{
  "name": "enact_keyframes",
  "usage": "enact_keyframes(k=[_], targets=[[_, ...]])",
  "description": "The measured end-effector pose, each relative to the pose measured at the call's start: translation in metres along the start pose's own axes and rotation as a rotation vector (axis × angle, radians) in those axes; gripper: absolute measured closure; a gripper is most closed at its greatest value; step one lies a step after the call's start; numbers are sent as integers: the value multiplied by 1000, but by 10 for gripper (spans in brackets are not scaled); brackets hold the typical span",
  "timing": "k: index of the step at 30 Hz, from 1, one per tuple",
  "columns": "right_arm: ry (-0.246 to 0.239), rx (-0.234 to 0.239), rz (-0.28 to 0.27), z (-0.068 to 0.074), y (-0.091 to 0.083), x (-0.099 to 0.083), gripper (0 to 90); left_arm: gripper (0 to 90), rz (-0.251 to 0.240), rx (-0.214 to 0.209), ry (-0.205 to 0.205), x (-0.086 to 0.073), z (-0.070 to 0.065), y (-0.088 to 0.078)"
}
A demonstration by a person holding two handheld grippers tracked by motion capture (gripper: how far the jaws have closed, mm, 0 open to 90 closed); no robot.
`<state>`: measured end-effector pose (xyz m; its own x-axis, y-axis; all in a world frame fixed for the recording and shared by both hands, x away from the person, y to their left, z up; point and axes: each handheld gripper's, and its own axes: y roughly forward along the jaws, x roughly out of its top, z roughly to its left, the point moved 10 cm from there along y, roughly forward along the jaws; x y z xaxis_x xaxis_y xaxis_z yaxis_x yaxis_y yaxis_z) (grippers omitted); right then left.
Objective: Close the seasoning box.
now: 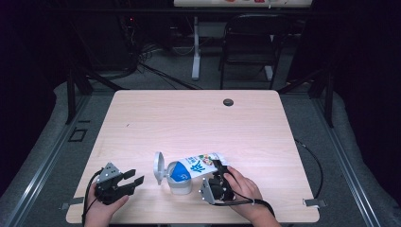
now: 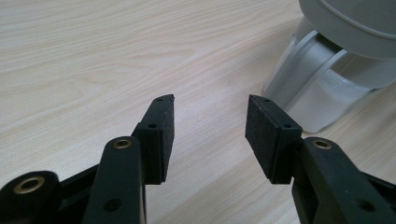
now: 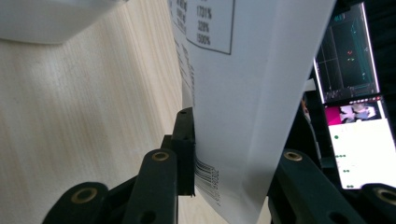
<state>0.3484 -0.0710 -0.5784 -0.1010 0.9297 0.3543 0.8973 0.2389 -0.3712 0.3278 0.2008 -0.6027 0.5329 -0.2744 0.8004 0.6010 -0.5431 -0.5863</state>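
A grey round container (image 1: 180,183) stands near the table's front edge, its hinged lid (image 1: 159,168) flipped open to the left. A white pouch (image 1: 198,163) with blue print lies tilted, its lower end resting at the container's mouth. My right gripper (image 1: 220,167) is shut on the pouch's raised right end. In the right gripper view the printed pouch (image 3: 243,93) sits between the jaws of the right gripper (image 3: 233,163), with the left pad pressed against it. My left gripper (image 1: 135,178) stands open left of the container, nothing between the fingers of the left gripper (image 2: 210,135). The container's grey base (image 2: 322,88) lies just beyond its right jaw.
The light wooden table (image 1: 189,118) has a dark cable hole (image 1: 228,102) at the back right. A black chair (image 1: 250,42) and cables stand on the floor behind it. Lit screens (image 3: 355,116) show beyond the pouch in the right gripper view.
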Motion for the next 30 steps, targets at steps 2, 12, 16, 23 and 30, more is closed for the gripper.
enact_keyframes(k=[2,12,16,23,30], targets=[[36,15,3,2,0,-1,711,527,0,0,-1,0,0,0],[193,70,0,10,2,-10,741,527,1,1,-1,0,0,0],[221,84,-2,12,2,-11,757,527,1,1,0,0,0,0],[276,134,-1,19,6,-12,804,527,1,1,0,0,0,0],[325,170,7,24,10,-17,887,527,2,1,-3,-1,0,0]])
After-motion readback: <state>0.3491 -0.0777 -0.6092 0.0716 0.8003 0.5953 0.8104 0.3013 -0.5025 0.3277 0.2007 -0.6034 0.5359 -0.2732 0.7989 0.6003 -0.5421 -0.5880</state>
